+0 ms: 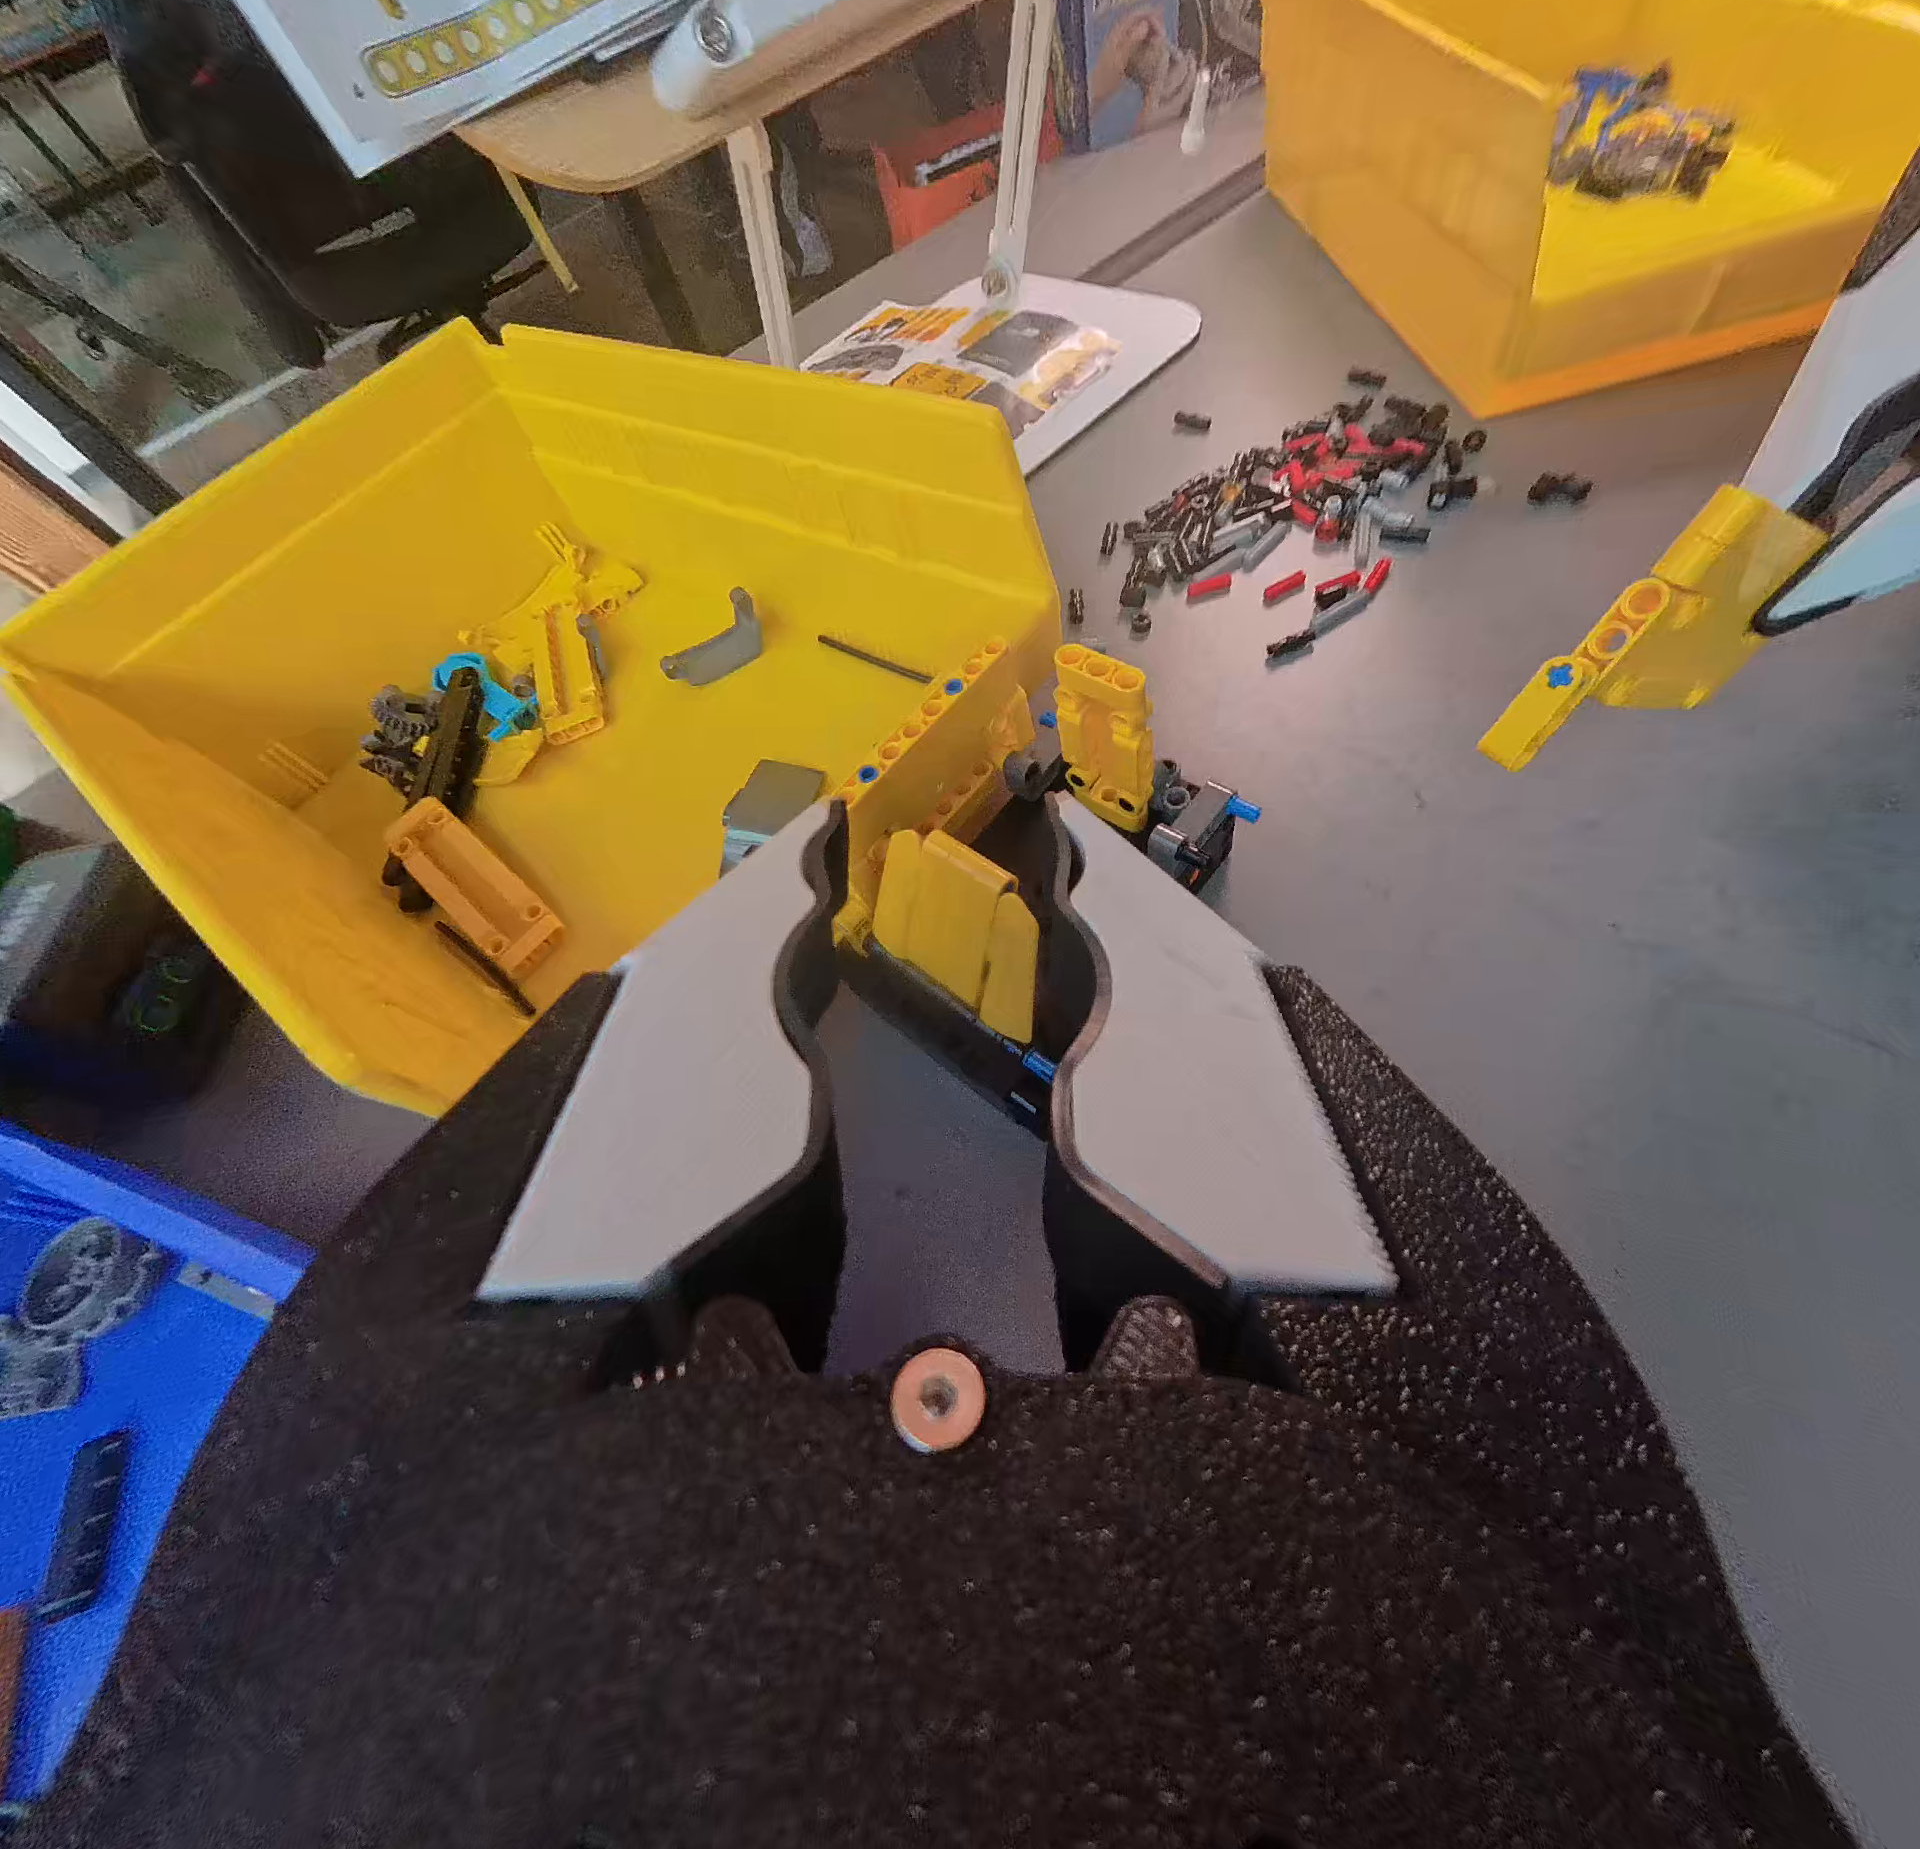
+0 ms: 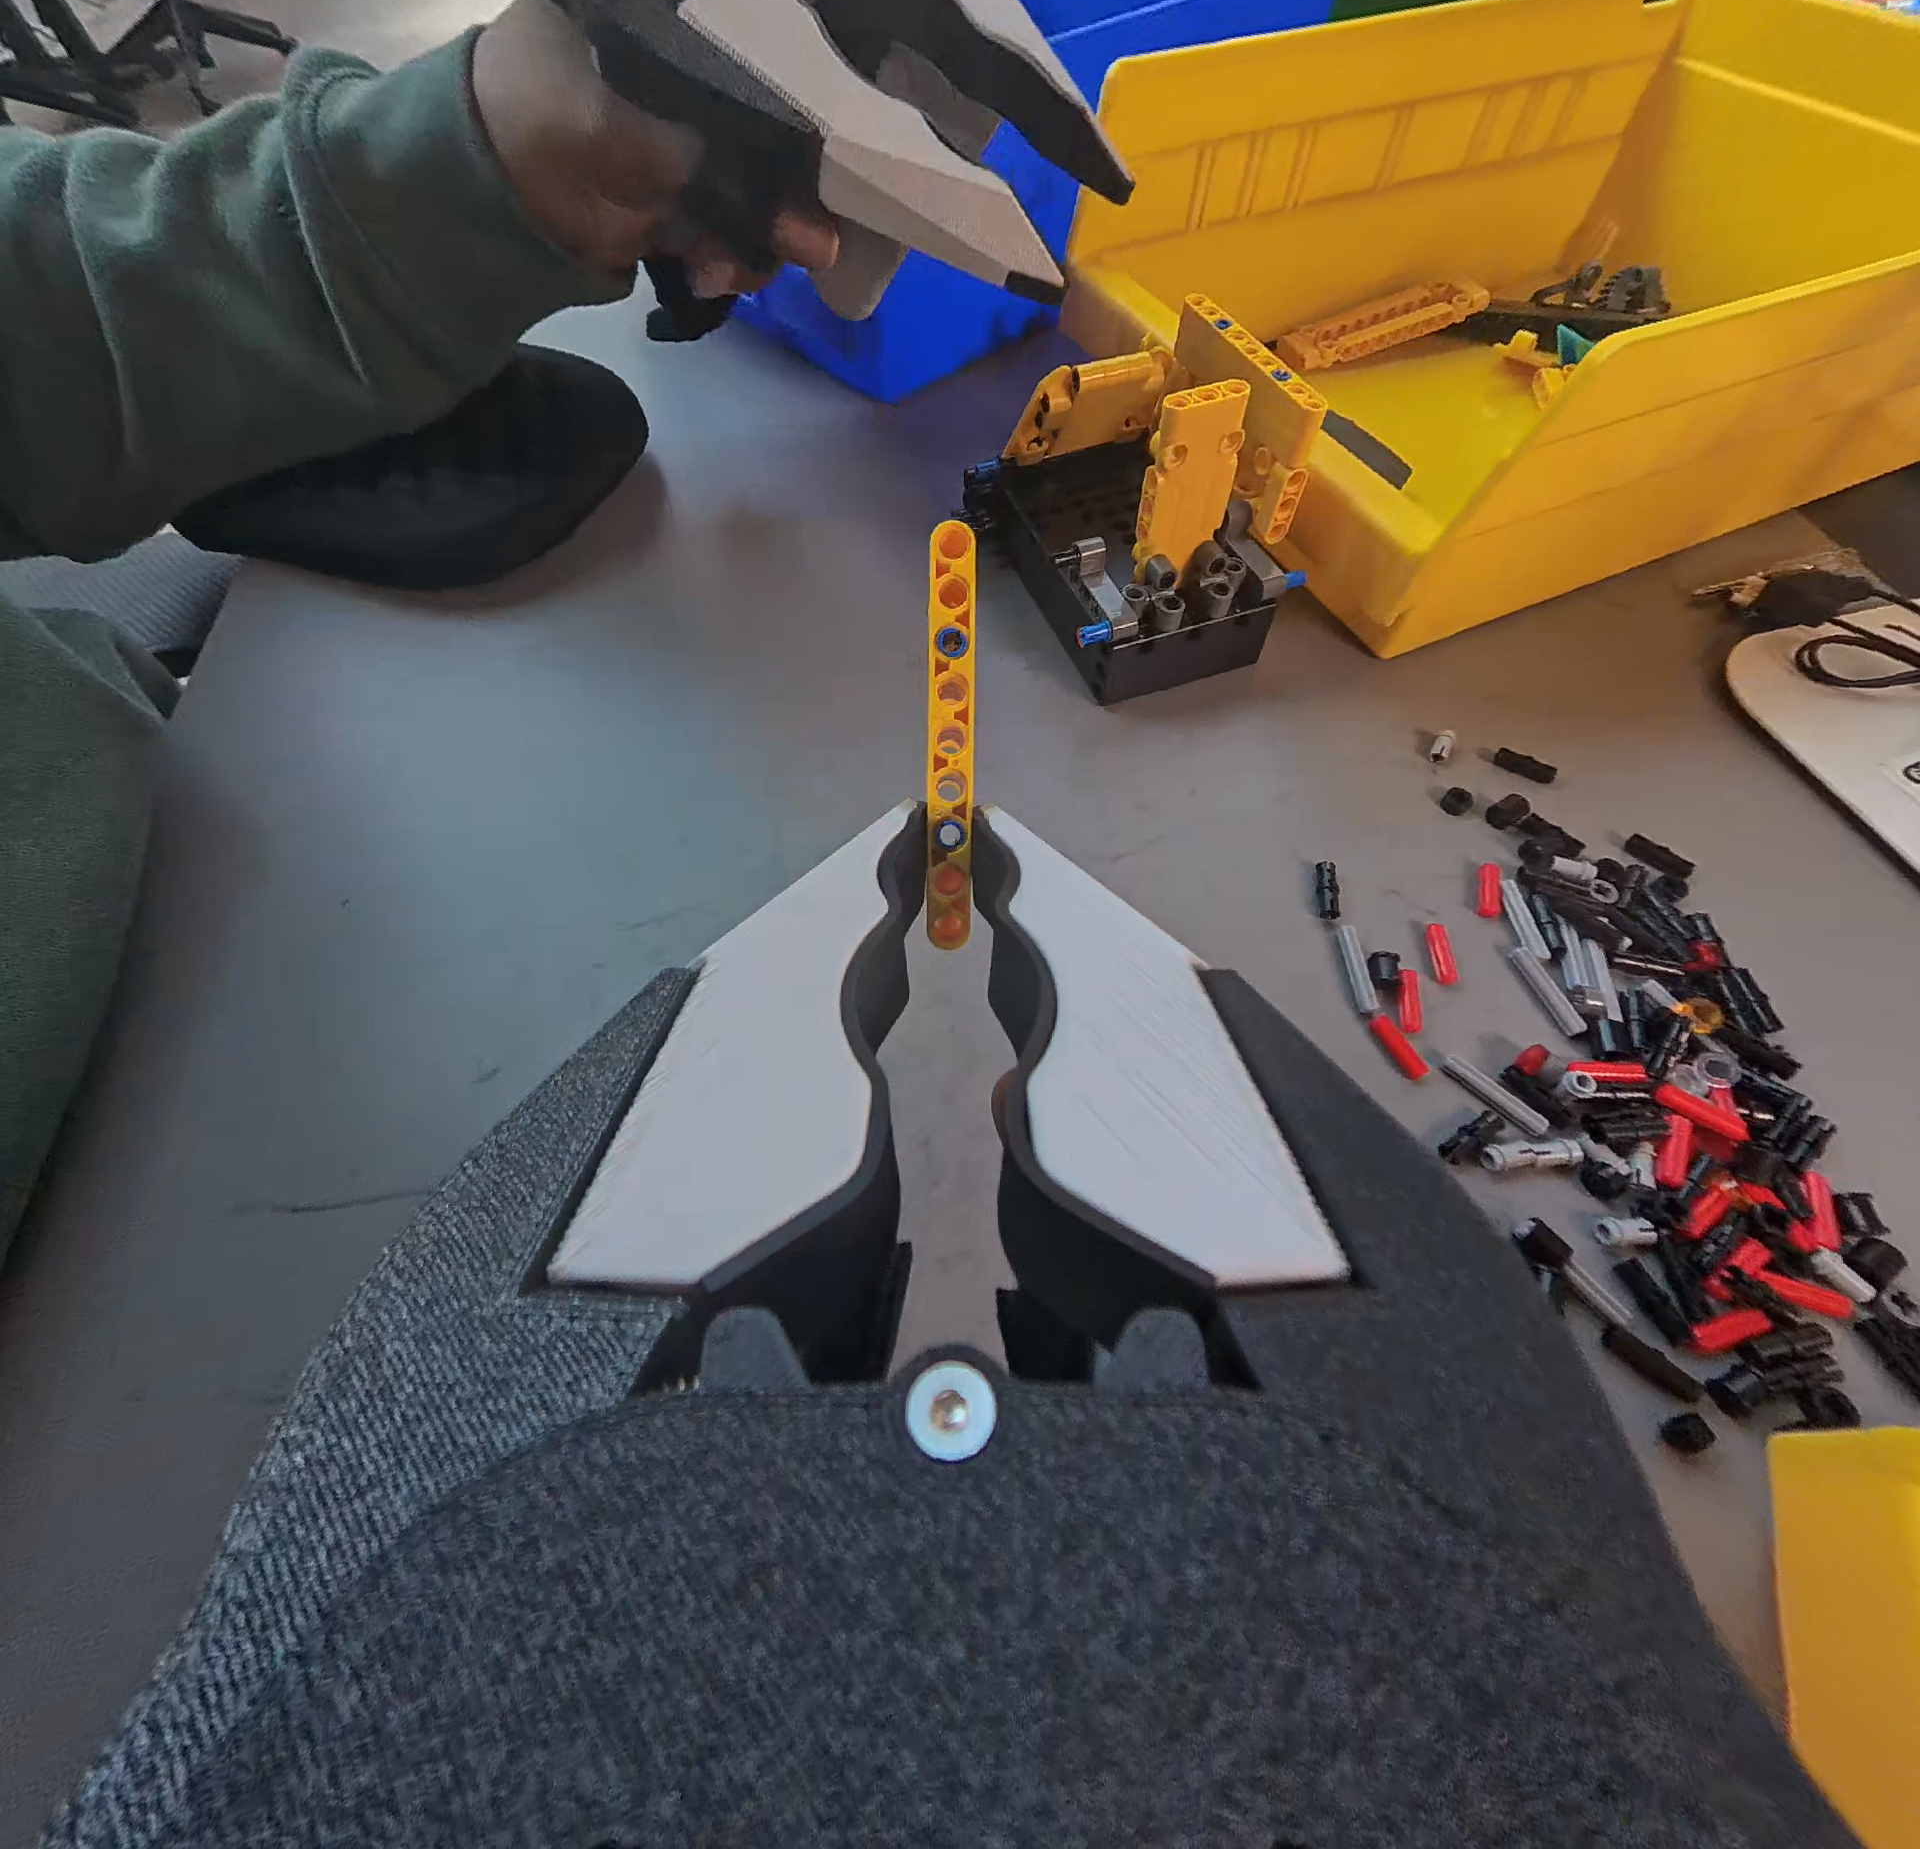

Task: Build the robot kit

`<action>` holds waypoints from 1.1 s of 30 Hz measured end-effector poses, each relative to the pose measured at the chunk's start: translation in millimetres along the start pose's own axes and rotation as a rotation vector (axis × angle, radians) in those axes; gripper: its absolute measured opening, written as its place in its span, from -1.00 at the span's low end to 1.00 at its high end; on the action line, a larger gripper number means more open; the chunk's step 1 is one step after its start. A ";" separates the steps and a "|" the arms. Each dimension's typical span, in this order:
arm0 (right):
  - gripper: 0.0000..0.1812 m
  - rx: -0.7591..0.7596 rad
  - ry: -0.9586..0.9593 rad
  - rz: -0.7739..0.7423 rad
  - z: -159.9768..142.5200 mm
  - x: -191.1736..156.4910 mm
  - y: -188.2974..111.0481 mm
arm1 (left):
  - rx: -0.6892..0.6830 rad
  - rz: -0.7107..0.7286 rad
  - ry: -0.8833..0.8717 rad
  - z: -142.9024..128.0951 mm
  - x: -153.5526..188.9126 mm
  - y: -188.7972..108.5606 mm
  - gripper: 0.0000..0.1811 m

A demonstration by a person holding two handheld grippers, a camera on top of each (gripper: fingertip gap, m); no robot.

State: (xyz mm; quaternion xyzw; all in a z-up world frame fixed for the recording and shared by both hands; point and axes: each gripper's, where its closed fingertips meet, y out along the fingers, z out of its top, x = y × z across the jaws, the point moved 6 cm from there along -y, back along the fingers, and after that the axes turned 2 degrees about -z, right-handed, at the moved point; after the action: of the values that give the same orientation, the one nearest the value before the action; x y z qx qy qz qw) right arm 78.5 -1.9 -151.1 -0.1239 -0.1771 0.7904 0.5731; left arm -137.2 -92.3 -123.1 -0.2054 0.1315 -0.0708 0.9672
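The right gripper (image 2: 948, 812) was clamped on a long yellow holed beam (image 2: 951, 719), held clear of the grey table (image 2: 520, 864). The left gripper (image 1: 940, 823) hung with fingers spread and nothing between them, above a partly built yellow and black brick model (image 2: 1153, 542). The model stood against the front of a yellow bin (image 1: 312, 573) holding loose parts. A pile of black, red and grey pins (image 2: 1662, 1124) lay nearby.
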 end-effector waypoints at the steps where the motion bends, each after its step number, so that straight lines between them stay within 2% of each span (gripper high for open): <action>1: -0.93 -0.004 0.002 0.005 -0.9 -0.7 1.4 | -0.018 0.023 0.054 0.4 5.9 2.6 -0.61; 3: -0.93 -0.009 -0.004 0.015 -1.6 -3.1 3.3 | -0.066 0.069 0.115 -1.8 12.7 8.0 -0.63; 7: -0.93 -0.006 -0.015 0.016 -0.4 -5.8 5.3 | -0.263 0.109 0.072 -24.8 14.3 28.0 -0.56; 9: -0.93 -0.008 -0.020 0.019 -0.5 -7.1 5.3 | -0.321 0.133 0.065 -34.7 11.7 35.8 -0.60; 11: -0.93 -0.010 -0.029 0.022 -0.1 -9.0 4.5 | -0.307 0.135 0.032 -35.5 8.2 37.0 -0.69; 13: -0.93 -0.030 -0.019 0.034 -1.3 -11.1 5.2 | -0.267 0.092 -0.081 -34.4 6.1 36.4 -0.68; 17: -0.93 -0.049 0.007 0.048 -3.7 -11.2 5.7 | -0.146 -0.091 -0.373 -31.0 9.4 34.8 -0.73; 20: -0.93 -0.128 0.038 0.099 -14.8 -11.4 6.3 | -0.093 -0.224 -0.556 -30.7 15.6 36.9 -0.73; 22: -0.93 -0.163 0.010 0.072 -22.8 -8.8 9.3 | -0.108 -0.263 -0.576 -34.3 21.5 41.0 -0.82; 24: -0.93 -0.169 0.006 0.081 -23.5 -10.2 11.0 | -0.115 -0.304 -0.563 -34.2 28.3 43.0 -0.83; 28: -0.93 -0.172 -0.006 0.083 -23.2 -11.7 12.0 | -0.091 -0.304 -0.452 -25.0 33.4 38.4 -0.66; 33: -0.93 -0.162 0.001 0.091 -22.3 -11.2 13.3 | -0.050 -0.246 -0.383 -18.1 25.2 28.6 -0.67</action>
State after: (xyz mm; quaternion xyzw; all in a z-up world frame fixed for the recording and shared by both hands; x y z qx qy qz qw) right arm 79.4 -13.2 -177.0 -0.1780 -0.2346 0.7987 0.5248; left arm -115.9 -78.1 -156.6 -0.2536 -0.0789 -0.1445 0.9532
